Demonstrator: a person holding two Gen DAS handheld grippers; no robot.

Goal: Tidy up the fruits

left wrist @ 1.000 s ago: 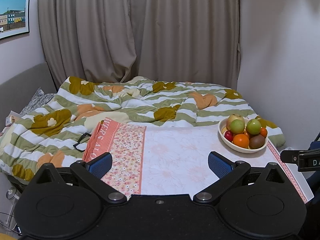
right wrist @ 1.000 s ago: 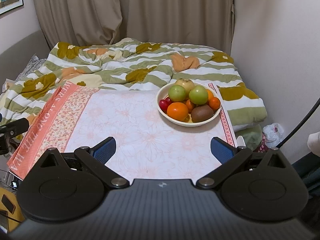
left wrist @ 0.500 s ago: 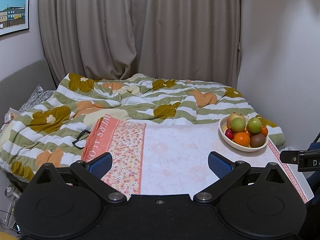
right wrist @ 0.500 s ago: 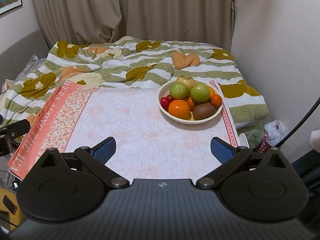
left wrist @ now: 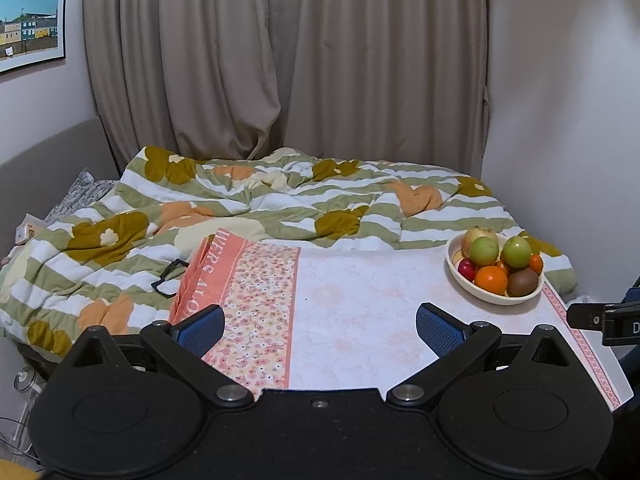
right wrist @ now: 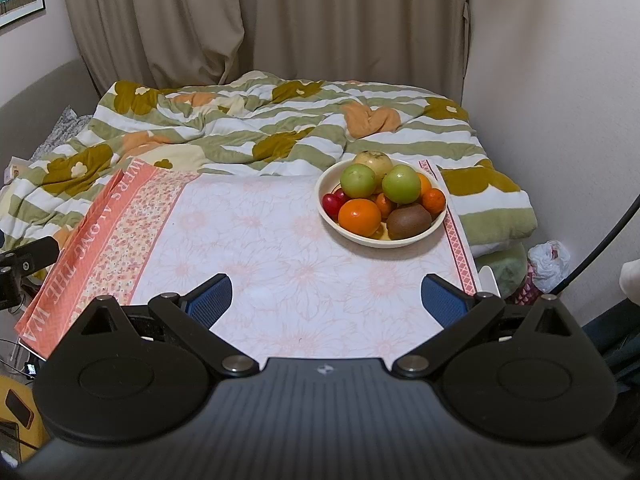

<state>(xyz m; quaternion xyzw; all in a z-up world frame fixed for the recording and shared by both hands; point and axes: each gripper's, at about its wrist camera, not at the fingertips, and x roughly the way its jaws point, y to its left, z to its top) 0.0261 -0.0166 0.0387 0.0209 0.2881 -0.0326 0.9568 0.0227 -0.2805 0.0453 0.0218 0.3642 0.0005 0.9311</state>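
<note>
I hold my left gripper point(left wrist: 318, 326) and right gripper point(right wrist: 326, 296) with fingers spread wide and empty above the desk's pale floral cloth point(right wrist: 260, 248), while the cream round bowl point(right wrist: 362, 236) heaped with fruit sits at its far right corner.

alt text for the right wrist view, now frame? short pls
A cream bowl piled with fruit, including two green apples, an orange and a kiwi, sits at the far right of a floral-clothed table. The open, empty right gripper is in the foreground, short of the bowl. A rumpled striped duvet and beige curtains lie behind.
</note>
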